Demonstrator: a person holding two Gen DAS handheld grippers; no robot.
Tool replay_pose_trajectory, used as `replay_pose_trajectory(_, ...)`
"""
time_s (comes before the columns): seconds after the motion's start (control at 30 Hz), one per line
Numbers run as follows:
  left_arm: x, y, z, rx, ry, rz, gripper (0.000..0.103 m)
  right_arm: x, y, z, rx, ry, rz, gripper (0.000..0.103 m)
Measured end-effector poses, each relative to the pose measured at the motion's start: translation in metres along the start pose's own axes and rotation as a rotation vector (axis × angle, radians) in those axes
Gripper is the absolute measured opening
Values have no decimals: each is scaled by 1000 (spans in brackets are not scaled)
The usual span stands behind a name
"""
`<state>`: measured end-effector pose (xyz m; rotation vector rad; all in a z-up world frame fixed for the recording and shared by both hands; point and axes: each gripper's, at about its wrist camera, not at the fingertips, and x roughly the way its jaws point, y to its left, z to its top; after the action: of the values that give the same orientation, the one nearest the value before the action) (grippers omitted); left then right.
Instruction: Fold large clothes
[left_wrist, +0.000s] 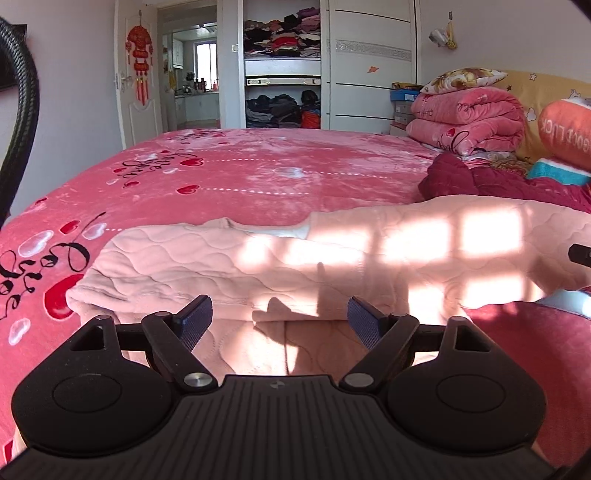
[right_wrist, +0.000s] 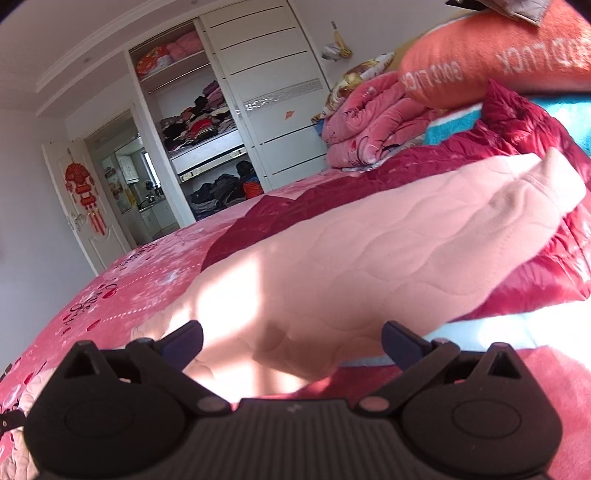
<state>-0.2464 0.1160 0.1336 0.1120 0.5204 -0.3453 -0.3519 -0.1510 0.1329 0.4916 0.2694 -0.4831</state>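
Black left gripper (left_wrist: 279, 316): nearest in the left wrist view, blue pads spread wide, nothing between them, poised over the near fold of the garment.
Black right gripper (right_wrist: 291, 340): nearest in the right wrist view, fingers likewise well apart and gripping nothing, tilted over the garment's near edge.
Pink quilted garment (left_wrist: 332, 258): just beyond both grippers, lying across the bed from left to right, partly folded over itself, striped with window-shaped sunlight.
Dark red quilted garment (right_wrist: 535, 258): under and behind the pink one, bunched toward the right.
Pink bedspread (left_wrist: 240, 177): beneath everything, printed with hearts and script, stretching to the far edge.
Orange pillow (left_wrist: 565, 129): far right, lettered, beside a stack of folded pink blankets (left_wrist: 465, 122).
Wardrobe (left_wrist: 282, 66): against the far wall, open shelves piled with clothes.
Door (left_wrist: 136, 74): far left, ajar, hung with a red ornament.
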Motion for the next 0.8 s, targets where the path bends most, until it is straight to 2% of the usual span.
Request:
replay_pose_trajectory(0.2,-22,-31,-8,-25,45,-83,101,-32,-32,0,46,-39,-86,102)
replay_pose_trajectory(0.4,-44,-57,-18,10,60,-137,102,-59,-58,-1,70,-67,-180,102)
replay_pose_trajectory(0.63,-69,-86,-31,92,84,-203,103,-77,-92,6,163,-119,-186,102)
replay_pose_trajectory(0.7,-74,-93,-35,117,96,-214,103,-80,-103,8,207,-143,-166,102)
replay_pose_trajectory(0.8,-77,-100,-40,162,107,-225,103,-78,-115,12,260,-171,-143,96)
